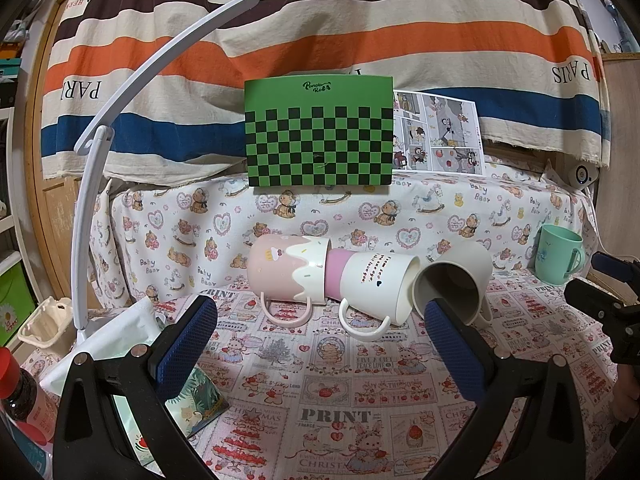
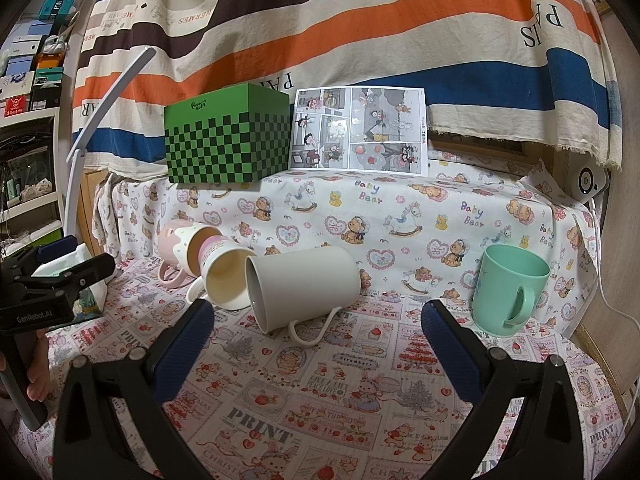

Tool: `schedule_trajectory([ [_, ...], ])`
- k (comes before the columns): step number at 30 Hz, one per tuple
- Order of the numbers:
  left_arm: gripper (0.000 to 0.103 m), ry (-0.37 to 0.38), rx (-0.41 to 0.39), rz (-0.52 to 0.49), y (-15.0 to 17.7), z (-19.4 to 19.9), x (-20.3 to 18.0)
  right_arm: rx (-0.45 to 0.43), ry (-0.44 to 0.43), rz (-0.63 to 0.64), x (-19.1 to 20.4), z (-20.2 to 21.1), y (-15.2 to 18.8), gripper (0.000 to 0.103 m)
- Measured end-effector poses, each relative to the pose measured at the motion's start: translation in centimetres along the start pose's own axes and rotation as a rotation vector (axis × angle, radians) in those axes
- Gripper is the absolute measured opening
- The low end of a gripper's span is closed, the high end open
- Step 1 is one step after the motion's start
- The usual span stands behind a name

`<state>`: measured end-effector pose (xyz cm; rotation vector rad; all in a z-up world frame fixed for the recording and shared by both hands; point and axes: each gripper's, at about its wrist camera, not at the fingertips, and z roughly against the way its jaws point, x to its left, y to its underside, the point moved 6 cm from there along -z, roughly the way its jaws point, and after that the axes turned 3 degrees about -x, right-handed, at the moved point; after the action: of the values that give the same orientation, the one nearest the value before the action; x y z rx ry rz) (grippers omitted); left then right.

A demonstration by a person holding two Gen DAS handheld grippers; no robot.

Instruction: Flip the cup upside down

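In the left wrist view, the left gripper [image 1: 320,316] is hanging above the printed tablecloth [image 1: 320,400] with its blue-padded fingers spread wide and nothing between them. Ahead of it three mugs are lying on their sides in a row: a pink mug [image 1: 286,268], a white-and-purple mug [image 1: 370,280] whose base is tucked into the pink one's mouth, and a grey mug [image 1: 456,280] whose open mouth is facing the camera. A mint green cup [image 1: 558,254] is standing upright far to the right, mouth up, just beyond the right gripper's dark frame at the picture's edge. No cup is sitting upside down here.

In the right wrist view, the right gripper [image 2: 318,320] is likewise spread open and empty, hovering over the cloth. The mint green cup [image 2: 508,290] is standing upright just beyond its right finger, handle toward the camera, apart from the pads. The grey mug [image 2: 300,286] is lying on its side between and beyond the fingers, with the other two mugs nested behind it at the left.

Judging from this, the task is barely beginning: which cup is meant cannot be told, no cup is being gripped, and the whole grasp, turn and set-down are remaining.
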<state>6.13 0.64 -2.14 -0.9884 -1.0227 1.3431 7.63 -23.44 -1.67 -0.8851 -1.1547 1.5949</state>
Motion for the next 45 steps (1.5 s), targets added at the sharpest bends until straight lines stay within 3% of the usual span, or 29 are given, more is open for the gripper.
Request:
schedule_trajectory([
  [40, 0.103, 0.001, 0.002, 0.003, 0.0, 0.0, -0.1, -0.004, 0.023, -0.001, -0.1, 0.2, 0.0, 0.103],
  [45, 0.103, -0.001, -0.012, 0.01, 0.2, 0.2, 0.0, 0.078, 0.006, -0.066, -0.7, -1.2, 0.6, 0.103],
])
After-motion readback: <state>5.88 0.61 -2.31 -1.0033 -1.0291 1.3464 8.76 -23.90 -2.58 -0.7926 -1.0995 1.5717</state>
